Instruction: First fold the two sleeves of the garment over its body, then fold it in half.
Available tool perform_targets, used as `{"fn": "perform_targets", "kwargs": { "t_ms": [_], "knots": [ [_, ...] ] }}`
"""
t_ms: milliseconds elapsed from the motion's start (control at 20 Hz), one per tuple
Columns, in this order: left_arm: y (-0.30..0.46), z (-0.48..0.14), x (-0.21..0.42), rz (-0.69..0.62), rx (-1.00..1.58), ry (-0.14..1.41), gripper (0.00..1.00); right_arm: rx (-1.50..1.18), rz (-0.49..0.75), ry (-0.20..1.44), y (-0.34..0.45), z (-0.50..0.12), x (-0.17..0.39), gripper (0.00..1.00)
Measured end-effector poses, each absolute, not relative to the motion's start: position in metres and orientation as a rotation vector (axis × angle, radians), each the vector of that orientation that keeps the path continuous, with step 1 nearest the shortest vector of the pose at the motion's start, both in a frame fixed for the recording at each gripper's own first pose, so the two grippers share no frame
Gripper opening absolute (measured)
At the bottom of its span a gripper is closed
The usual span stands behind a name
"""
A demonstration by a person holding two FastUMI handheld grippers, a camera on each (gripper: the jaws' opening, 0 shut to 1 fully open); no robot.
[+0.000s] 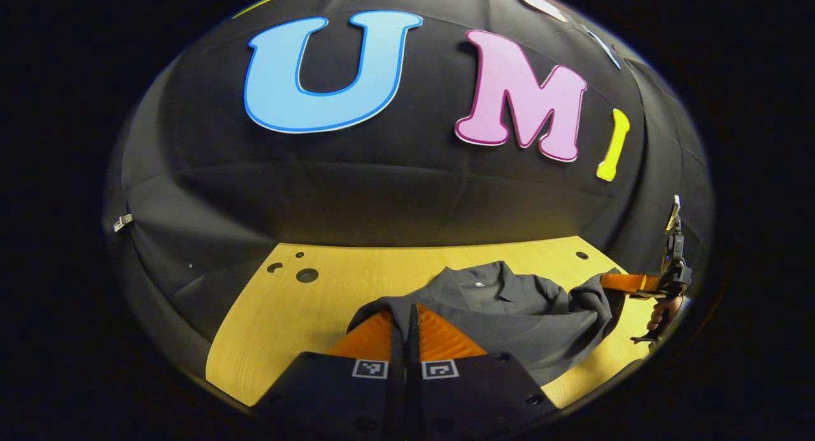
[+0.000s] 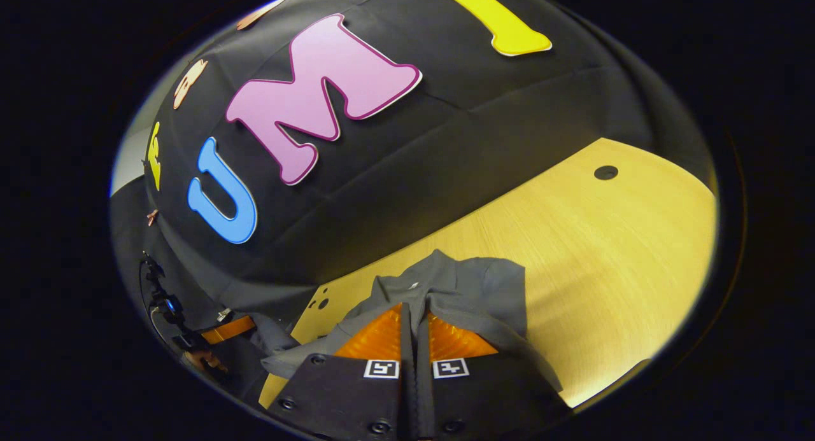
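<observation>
your left gripper (image 1: pixel 405 329) and right gripper (image 2: pixel 411 329) are each clamped on dark grey shirt (image 1: pixel 503 298) fabric, lifting it off the worktop (image 1: pixel 299 314) to fold.

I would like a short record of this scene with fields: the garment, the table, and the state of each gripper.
garment: dark grey shirt, bunched up on the table, collar toward the booth wall
table: light wood top with round holes
left gripper: fingers closed, grey cloth pinched between them
right gripper: fingers closed on a fold of the shirt
fold state: not a neat fold yet
</observation>
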State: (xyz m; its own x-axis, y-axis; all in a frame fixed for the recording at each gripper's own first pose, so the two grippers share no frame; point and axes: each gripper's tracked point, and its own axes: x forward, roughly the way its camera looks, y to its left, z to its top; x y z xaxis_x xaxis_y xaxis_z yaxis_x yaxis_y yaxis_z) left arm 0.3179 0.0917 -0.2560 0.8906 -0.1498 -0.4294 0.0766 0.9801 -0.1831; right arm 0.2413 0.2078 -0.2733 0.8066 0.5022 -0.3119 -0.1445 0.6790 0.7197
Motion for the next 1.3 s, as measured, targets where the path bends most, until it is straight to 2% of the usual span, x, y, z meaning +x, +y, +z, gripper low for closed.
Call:
{"fn": "perform_targets", "kwargs": {
  "t_ms": [300,550,900,1100,1200,1250,1300],
  "knots": [
    [0.1,-0.29,0.361,-0.077,-0.162,0.473,0.05,0.667,0.356,0.528,0.204,-0.294,0.292,0.05],
    [0.105,-0.335,0.387,-0.03,-0.166,0.516,0.05,0.606,0.328,0.571,0.209,-0.33,0.312,0.05],
    [0.103,-0.383,0.404,0.017,-0.154,0.581,0.05,0.541,0.257,0.697,0.211,-0.383,0.312,0.05],
    [0.095,-0.393,0.4,0.014,-0.126,0.604,0.1,0.524,0.245,0.718,0.207,-0.385,0.307,0.12],
    [0.09,-0.39,0.395,0.006,-0.135,0.61,0.16,0.503,0.238,0.729,0.203,-0.383,0.301,0.24],
    [0.088,-0.388,0.389,0.004,-0.147,0.615,0.2,0.494,0.237,0.728,0.2,-0.378,0.297,0.42],
    [0.086,-0.385,0.383,0.006,-0.157,0.618,0.31,0.488,0.236,0.722,0.198,-0.375,0.294,0.6]
  ]
}}
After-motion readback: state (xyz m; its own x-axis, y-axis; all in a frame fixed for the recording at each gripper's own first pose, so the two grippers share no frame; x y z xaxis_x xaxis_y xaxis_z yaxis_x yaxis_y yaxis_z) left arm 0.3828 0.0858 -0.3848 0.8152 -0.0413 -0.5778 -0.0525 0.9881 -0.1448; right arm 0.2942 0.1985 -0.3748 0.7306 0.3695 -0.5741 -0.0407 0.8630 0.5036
